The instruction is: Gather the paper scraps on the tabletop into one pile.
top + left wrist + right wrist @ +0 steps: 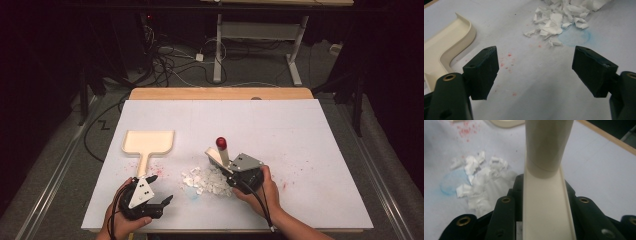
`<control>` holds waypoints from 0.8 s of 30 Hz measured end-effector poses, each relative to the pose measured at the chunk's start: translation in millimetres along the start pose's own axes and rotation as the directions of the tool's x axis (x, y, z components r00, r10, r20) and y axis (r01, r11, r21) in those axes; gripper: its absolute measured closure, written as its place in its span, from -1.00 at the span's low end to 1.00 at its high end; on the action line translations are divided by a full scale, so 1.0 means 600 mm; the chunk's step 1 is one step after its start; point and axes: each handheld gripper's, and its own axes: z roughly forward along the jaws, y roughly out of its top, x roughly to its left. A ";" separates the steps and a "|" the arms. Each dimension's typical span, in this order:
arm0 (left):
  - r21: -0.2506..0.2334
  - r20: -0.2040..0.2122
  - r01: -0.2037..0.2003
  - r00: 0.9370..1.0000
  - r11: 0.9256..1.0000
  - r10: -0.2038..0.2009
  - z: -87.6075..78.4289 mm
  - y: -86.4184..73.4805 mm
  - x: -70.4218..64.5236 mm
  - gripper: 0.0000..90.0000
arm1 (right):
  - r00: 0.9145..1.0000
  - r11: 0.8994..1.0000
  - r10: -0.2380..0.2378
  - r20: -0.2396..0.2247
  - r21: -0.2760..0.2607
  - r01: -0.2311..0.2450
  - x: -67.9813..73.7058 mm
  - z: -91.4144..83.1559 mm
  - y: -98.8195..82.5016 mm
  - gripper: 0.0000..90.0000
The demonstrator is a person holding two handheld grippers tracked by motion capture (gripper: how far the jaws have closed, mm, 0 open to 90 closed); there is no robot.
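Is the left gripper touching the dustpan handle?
Apart. The left gripper view shows the left gripper open over bare table, the dustpan off to one side.

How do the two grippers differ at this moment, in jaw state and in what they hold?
The left gripper has its jaws spread wide with nothing between them, while the right gripper is clamped on the cream handle of a brush with a red tip. The left gripper lies low near the dustpan handle; the right gripper stands at the paper scraps. Both are black, hand-held, over the white table.
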 end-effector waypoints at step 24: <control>-0.001 -0.045 -0.004 0.999 1.000 0.004 0.000 0.003 -0.002 -0.55 | 0.999 1.000 0.000 -0.052 -0.017 -0.001 -0.134 -0.181 -0.077 0.52</control>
